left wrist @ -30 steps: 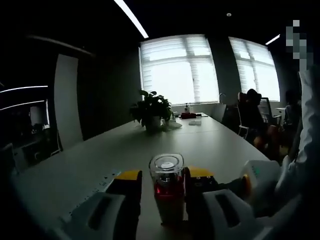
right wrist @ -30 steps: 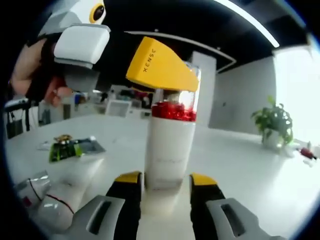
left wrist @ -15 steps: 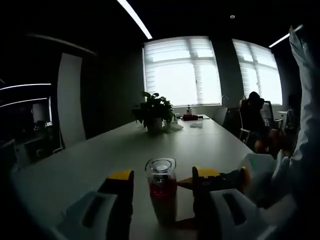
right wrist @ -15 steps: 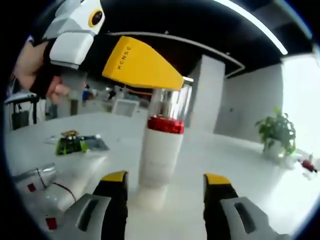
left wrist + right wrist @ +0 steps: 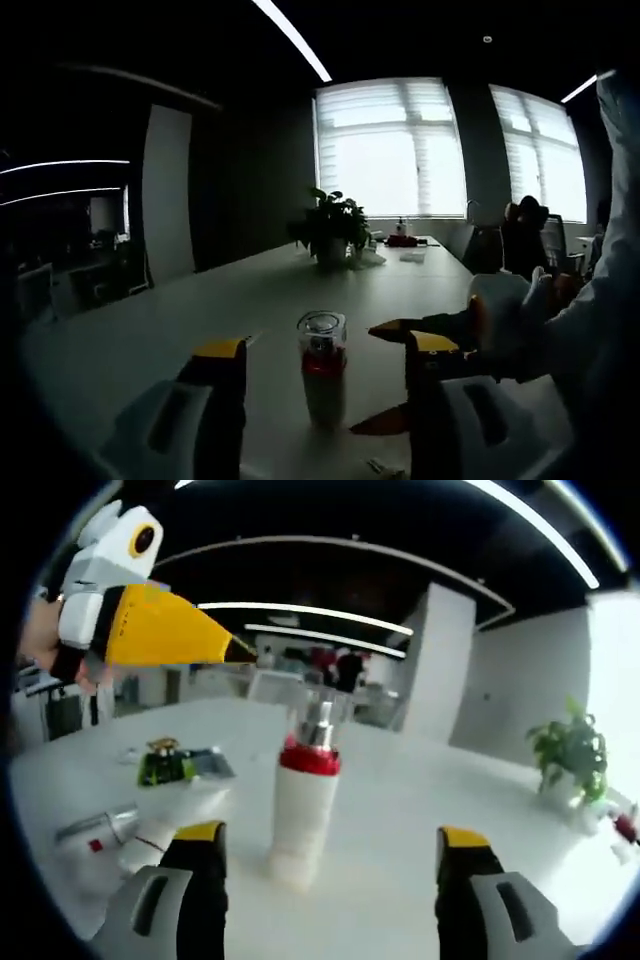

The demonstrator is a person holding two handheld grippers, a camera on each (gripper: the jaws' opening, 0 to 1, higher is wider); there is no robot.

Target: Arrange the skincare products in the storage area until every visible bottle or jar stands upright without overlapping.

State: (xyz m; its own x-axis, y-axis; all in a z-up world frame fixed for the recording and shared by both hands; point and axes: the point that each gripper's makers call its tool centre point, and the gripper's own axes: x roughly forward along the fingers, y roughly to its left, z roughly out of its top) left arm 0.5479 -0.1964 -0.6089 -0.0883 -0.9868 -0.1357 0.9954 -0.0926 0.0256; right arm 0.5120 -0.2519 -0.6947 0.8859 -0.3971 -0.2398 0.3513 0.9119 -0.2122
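Observation:
A white bottle (image 5: 300, 815) with a red band and a clear cap stands upright on the white table (image 5: 400, 800). My right gripper (image 5: 331, 835) is open, its jaws wide on either side of the bottle and clear of it. The left gripper (image 5: 200, 645) hangs above and to the left of the bottle's top. In the left gripper view the same bottle (image 5: 322, 372) stands free between the spread jaws of my open left gripper (image 5: 327, 346). The right gripper (image 5: 365, 380) reaches in from the right, its yellow jaws apart just beside the bottle.
Two white tubes (image 5: 110, 832) lie on their sides at the left, with a green packet (image 5: 175, 765) behind them. A potted plant (image 5: 333, 228) stands farther down the table (image 5: 150, 335). A person sits by the windows (image 5: 525, 225). A white sleeve (image 5: 610, 300) is at the right.
Both grippers let go of the bottle, opened wide and drew back. The bottle now stands alone on the table, farther from both cameras.

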